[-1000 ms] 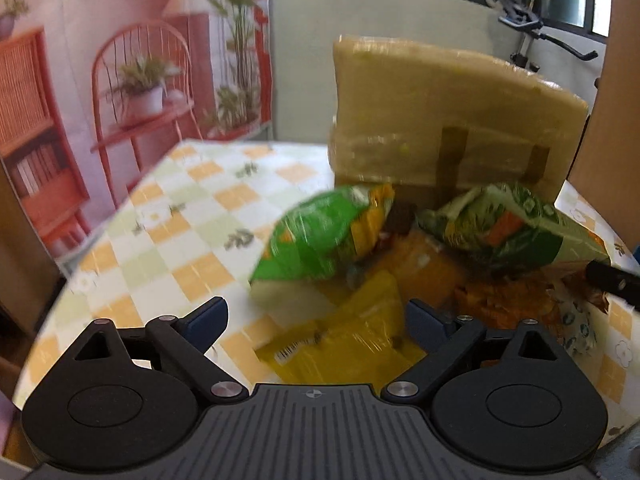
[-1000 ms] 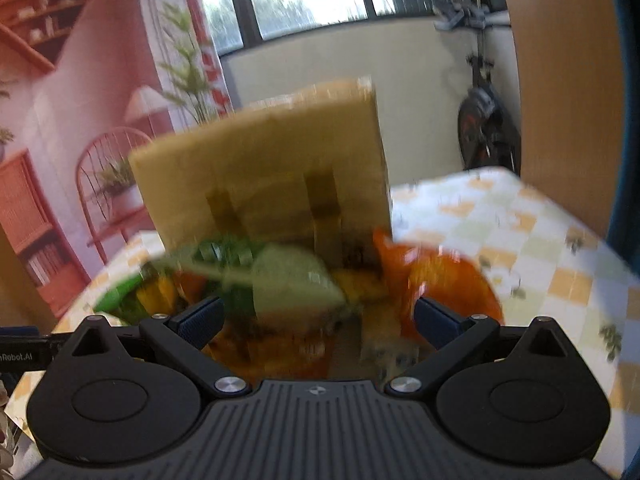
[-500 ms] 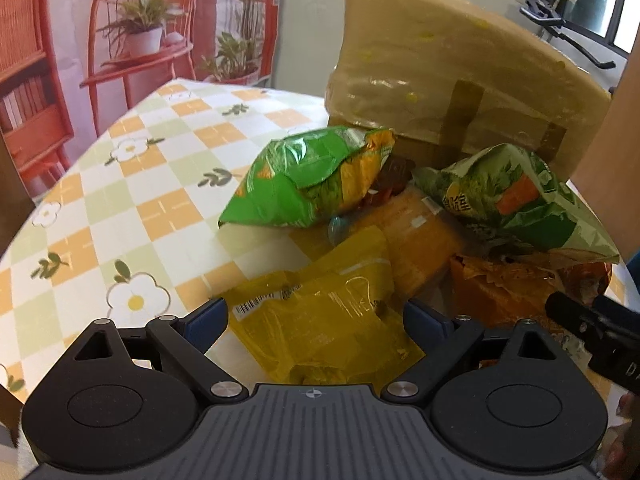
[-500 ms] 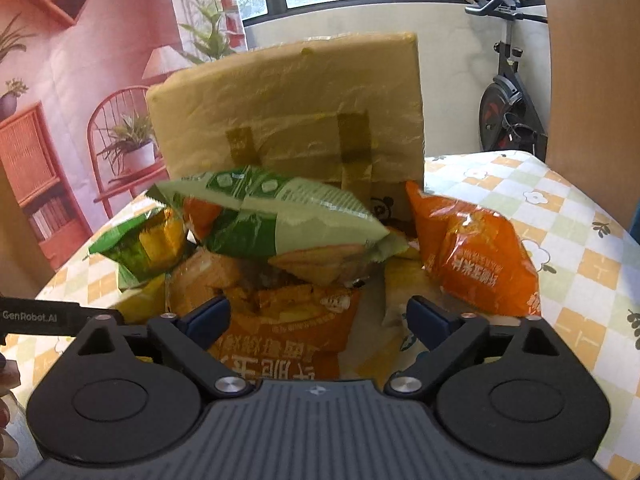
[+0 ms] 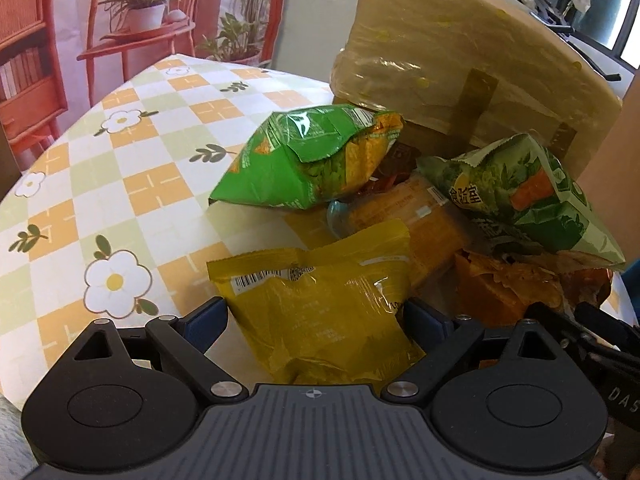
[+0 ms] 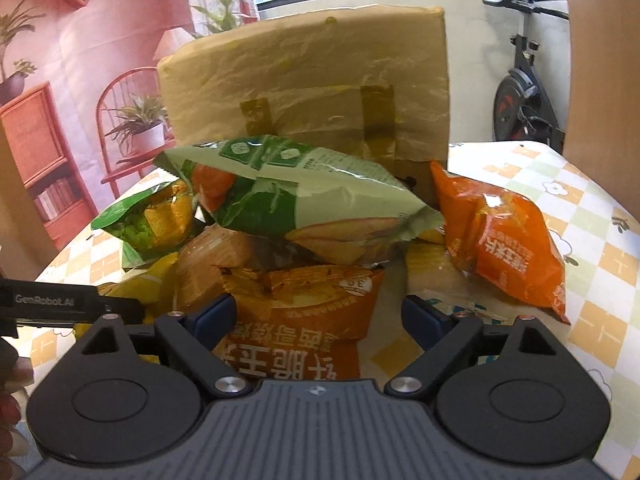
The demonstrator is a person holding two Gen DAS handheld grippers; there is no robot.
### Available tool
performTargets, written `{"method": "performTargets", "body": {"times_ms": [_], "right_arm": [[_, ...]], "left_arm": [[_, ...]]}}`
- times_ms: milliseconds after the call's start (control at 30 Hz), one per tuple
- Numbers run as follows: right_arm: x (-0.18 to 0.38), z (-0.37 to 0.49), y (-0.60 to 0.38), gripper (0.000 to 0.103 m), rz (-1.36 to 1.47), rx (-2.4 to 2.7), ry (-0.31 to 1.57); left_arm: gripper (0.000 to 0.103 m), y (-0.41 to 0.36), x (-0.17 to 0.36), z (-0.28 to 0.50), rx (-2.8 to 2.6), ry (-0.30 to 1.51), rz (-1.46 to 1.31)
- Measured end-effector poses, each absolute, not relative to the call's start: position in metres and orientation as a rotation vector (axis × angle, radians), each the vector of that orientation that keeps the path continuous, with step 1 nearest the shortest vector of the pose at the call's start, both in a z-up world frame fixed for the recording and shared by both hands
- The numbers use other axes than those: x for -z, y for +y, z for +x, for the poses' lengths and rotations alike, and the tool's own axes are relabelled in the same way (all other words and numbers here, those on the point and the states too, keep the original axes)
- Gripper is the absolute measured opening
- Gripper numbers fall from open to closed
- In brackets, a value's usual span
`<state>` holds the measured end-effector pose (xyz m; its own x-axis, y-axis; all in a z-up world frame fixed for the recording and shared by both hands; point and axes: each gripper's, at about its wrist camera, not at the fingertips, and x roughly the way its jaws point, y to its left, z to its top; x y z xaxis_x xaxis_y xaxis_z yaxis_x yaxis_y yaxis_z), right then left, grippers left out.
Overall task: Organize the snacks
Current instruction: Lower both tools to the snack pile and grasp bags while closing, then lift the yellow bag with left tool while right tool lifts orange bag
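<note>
A pile of snack bags lies on the flowered tablecloth [image 5: 120, 184]. My left gripper [image 5: 316, 316] is open and low over a yellow packet [image 5: 320, 332], which lies between its fingers. Beyond it are a bright green bag [image 5: 312, 160] and a pale green bag [image 5: 520, 200]. My right gripper [image 6: 318, 308] is open astride an orange bag [image 6: 304, 320] with white lettering; the right pad stands clear of it. The pale green bag [image 6: 304, 196] tops the pile, and another orange bag [image 6: 500, 240] lies to the right.
A tall brown box [image 6: 308, 84] wrapped in plastic and tape stands right behind the pile. The round table's edge [image 5: 24, 184] curves away on the left. An exercise bike [image 6: 524, 96] stands beyond the table. A wooden panel [image 6: 600, 52] rises at the right.
Both grippers have sunk closer to the pile. The yellow packet now lies between the left fingers and the orange bag between the right ones. The right fingers have narrowed slightly.
</note>
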<state>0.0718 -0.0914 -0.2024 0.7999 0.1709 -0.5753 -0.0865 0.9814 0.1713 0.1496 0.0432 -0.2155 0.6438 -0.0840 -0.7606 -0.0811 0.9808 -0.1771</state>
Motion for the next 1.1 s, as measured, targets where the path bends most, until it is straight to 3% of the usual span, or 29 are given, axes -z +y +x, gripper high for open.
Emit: {"method": "performTargets", "body": {"times_ms": [300,500,833,1100], "right_arm": [[0.213,0.078,-0.081,0.091,0.116,-0.172,0.681],[0.222,0.082,-0.087,0.091,0.168,-0.174,0.726],[0.221,0.075,-0.093,0.069,0.231,-0.192,0.726],[0.213,0.065,-0.097,0.068,0.262,-0.189,0.724]], "left_arm": [[0.097,0.048,0.229,0.155,0.039,0.902,-0.269],[0.086,0.045,0.225,0.155,0.068,0.883,-0.257],[0.082,0.046,0.222,0.150,0.037,0.881,-0.244],[0.082,0.050,0.210,0.135,0.034,0.850,-0.251]]}}
